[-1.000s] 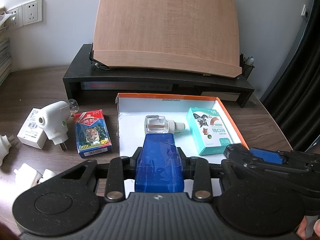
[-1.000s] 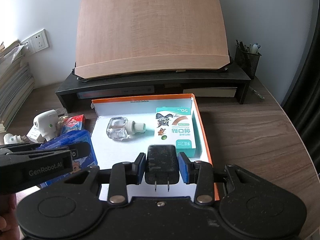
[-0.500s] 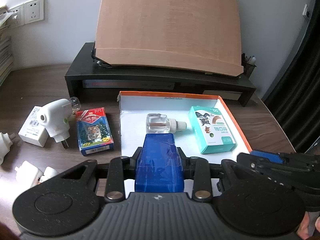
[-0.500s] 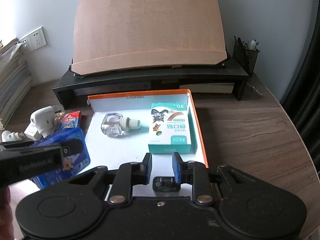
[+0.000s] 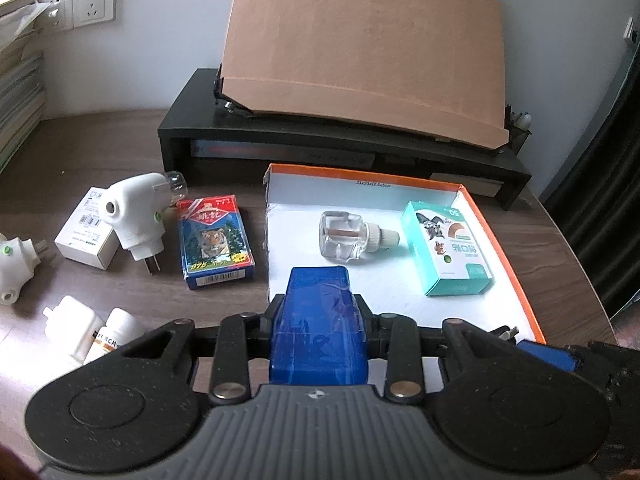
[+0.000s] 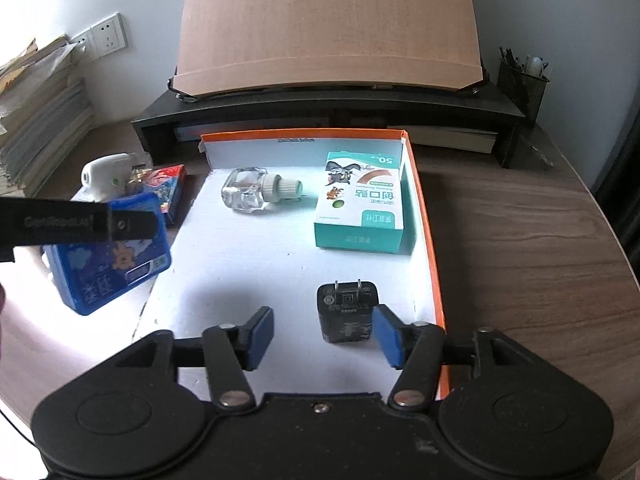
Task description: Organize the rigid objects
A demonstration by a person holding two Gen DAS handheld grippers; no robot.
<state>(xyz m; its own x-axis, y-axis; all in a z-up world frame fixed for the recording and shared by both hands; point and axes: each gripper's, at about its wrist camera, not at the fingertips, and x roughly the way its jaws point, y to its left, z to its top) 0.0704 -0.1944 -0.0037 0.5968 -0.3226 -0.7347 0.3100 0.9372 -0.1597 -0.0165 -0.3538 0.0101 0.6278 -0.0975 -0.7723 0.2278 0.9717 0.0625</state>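
Observation:
My left gripper (image 5: 319, 312) is shut on a blue box (image 5: 320, 336), held over the near left edge of the white tray with an orange rim (image 5: 502, 240). The right wrist view shows that box (image 6: 108, 248) hanging at the tray's left side. My right gripper (image 6: 323, 330) is low over the tray's near right corner, its jaws opening. A black charger plug (image 6: 347, 312) lies on the tray floor between them, close to the right pad and not squeezed. Farther back in the tray lie a clear glass bottle (image 6: 256, 194) and a teal box (image 6: 362, 208).
Left of the tray on the wooden table lie a tiger card box (image 5: 214, 236), white plug-in devices (image 5: 136, 212), a white carton (image 5: 86, 236) and small white bottles (image 5: 92, 332). Behind stands a black riser (image 5: 320, 152) with a wooden board; a pen holder (image 6: 522, 80) is at the back right.
My right gripper came down with the black charger, set it on the tray floor and spread its jaws off it. The left gripper kept its hold on the blue box, nearly still.

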